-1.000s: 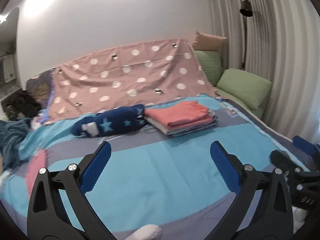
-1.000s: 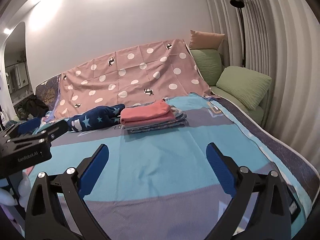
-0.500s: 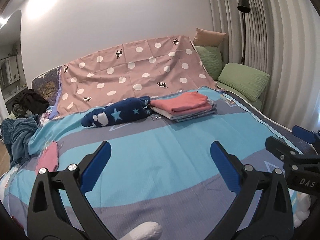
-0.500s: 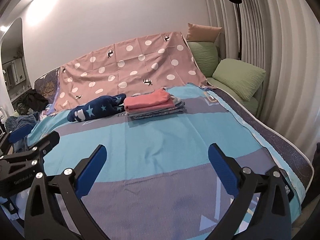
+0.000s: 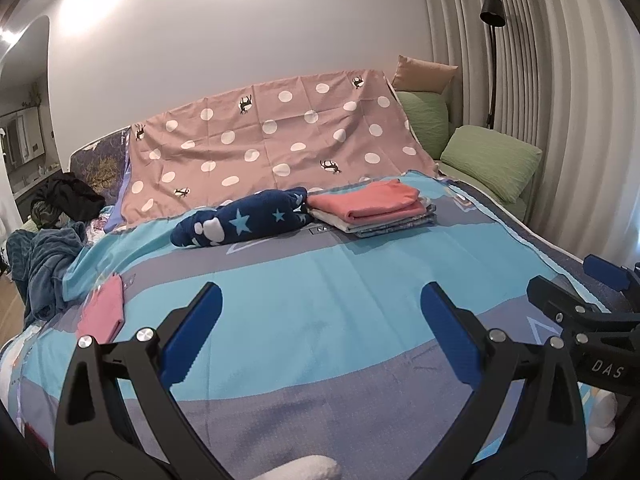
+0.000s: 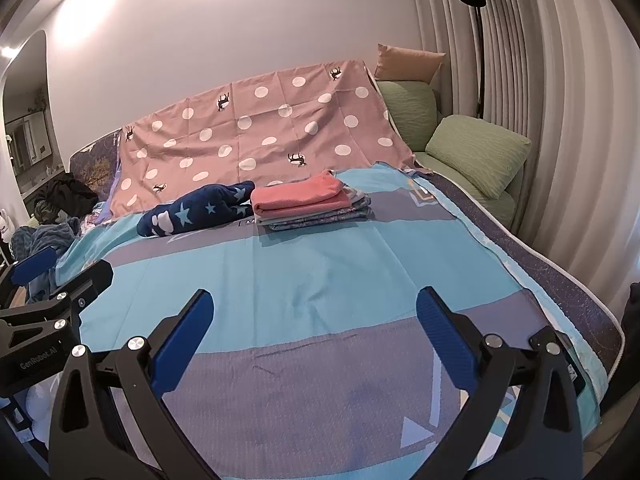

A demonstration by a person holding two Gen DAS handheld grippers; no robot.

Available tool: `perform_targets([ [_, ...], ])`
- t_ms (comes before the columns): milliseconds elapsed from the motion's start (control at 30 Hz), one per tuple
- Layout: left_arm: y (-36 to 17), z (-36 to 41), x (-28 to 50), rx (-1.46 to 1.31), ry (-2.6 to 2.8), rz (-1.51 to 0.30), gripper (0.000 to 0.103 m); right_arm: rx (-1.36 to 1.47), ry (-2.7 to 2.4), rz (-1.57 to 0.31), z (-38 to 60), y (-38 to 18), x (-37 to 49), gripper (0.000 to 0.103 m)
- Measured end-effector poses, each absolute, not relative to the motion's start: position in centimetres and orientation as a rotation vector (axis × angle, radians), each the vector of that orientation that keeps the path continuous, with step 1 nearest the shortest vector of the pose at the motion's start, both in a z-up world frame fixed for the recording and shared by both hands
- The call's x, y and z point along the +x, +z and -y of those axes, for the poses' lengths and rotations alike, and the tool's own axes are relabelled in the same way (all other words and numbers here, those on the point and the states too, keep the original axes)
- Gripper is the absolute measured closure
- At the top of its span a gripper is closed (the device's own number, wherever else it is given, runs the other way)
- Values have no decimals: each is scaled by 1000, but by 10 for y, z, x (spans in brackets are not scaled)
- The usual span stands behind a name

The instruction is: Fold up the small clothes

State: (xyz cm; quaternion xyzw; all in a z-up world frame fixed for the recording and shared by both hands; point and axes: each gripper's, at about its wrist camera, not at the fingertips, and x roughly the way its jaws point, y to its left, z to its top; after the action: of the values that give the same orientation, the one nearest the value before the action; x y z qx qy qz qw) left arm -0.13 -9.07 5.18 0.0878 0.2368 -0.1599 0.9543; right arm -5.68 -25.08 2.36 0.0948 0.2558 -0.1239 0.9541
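A stack of folded clothes with a coral piece on top (image 5: 370, 206) (image 6: 304, 202) lies far back on the bed. A rolled navy star-print garment (image 5: 244, 224) (image 6: 196, 212) lies just left of it. A small pink cloth (image 5: 102, 312) lies flat at the bed's left edge. My left gripper (image 5: 320, 316) is open and empty above the blue and grey bed cover (image 5: 320, 280). My right gripper (image 6: 314, 312) is open and empty too, to the right of the left one.
A pink polka-dot sheet (image 5: 272, 140) drapes the headboard. Green pillows (image 5: 492, 160) sit at the right, with a floor lamp (image 5: 492, 12) and curtains behind. A dark blue blanket heap (image 5: 44, 264) and dark clothes (image 5: 68, 196) lie at the left.
Both grippers have pulled back and up from the bed, so more of the cover and the left edge with the pink cloth shows. Both stay open.
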Motion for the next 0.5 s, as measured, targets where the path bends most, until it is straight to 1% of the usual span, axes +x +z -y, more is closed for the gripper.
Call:
perform_targets([
  [500,48,96,-2,199,-306,-473,2,195,-245,-531,249,17,-57,2],
])
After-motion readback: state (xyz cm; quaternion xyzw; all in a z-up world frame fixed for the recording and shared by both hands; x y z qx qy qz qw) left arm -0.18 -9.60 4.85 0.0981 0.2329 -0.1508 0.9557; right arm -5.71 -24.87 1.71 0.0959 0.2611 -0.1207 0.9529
